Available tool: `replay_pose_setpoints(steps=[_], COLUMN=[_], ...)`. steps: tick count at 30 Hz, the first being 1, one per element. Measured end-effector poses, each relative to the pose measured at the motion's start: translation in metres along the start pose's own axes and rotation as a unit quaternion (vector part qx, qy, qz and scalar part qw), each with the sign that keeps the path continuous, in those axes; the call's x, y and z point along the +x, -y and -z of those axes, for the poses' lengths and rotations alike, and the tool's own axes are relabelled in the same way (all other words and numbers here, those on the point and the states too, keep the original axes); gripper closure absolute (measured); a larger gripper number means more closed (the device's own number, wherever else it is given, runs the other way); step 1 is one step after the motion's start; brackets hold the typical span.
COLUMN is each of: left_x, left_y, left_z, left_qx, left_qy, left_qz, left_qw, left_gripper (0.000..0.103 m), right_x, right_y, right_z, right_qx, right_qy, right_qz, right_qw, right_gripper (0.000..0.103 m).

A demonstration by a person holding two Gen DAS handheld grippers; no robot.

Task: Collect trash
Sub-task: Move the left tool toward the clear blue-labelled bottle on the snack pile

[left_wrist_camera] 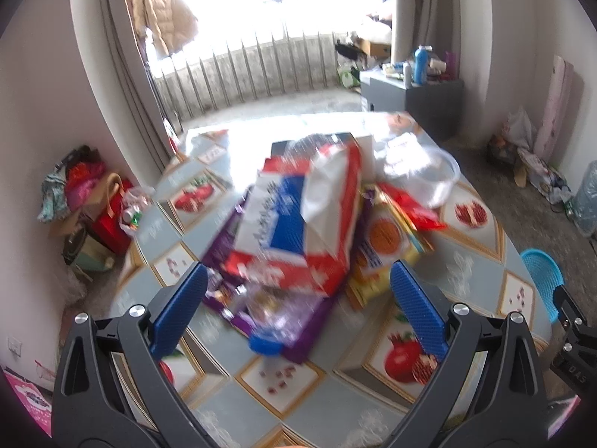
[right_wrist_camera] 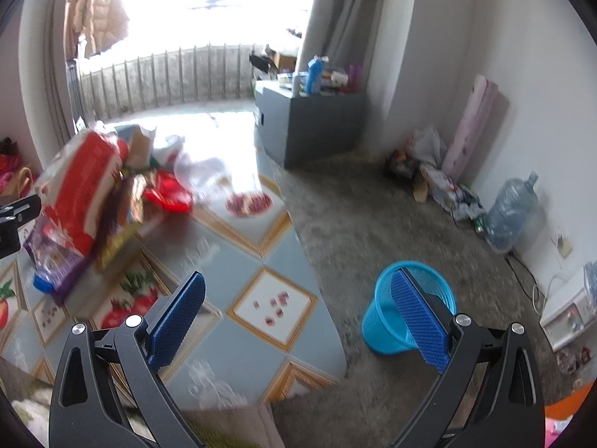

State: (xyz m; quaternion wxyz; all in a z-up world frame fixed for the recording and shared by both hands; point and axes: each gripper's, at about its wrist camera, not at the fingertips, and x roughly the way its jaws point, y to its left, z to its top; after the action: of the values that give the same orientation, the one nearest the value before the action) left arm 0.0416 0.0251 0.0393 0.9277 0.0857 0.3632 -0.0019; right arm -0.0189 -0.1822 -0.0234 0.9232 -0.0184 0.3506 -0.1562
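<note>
The left gripper (left_wrist_camera: 298, 291) stands released and empty above the packaging pile (left_wrist_camera: 298, 224), which lies uncollected mid-tabletop (left_wrist_camera: 466, 272). The right gripper (right_wrist_camera: 298, 317), also released and empty, hangs over the tabletop's right edge, toward the blue basket (right_wrist_camera: 384, 332) on the floor. As judged, collection has not begun.

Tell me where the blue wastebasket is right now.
The blue wastebasket stands on the grey floor just off the table's right edge in the right wrist view, partly behind the right gripper's far finger; the left wrist view shows it at the far right.
</note>
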Motion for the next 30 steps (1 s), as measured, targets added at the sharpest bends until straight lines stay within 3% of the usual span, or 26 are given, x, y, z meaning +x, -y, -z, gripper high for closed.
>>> replay_pose_setpoints(steps=[4, 18, 30], left_x=[0.002, 0.021, 0.009], left_y=[-0.009, -0.024, -0.041], left_z=[-0.012, -0.024, -0.044], left_qx=[-0.003, -0.002, -0.01], left_qy=[0.016, -0.006, 0.005], left_qz=[-0.015, -0.024, -0.045], left_qw=[0.9998, 0.9997, 0.9989], left_gripper=[0.009, 0.009, 0.009], right_x=[-0.002, 0.006, 0.002], right_y=[-0.007, -0.014, -0.022], right_z=[-0.011, -0.03, -0.053], right_qx=[-0.003, 0.015, 0.015], right_qy=[0.025, 0.05, 0.087], right_qz=[-0.011, -0.037, -0.065], right_qw=[1.0, 0.998, 0.994], right_gripper=[0.006, 0.006, 0.006])
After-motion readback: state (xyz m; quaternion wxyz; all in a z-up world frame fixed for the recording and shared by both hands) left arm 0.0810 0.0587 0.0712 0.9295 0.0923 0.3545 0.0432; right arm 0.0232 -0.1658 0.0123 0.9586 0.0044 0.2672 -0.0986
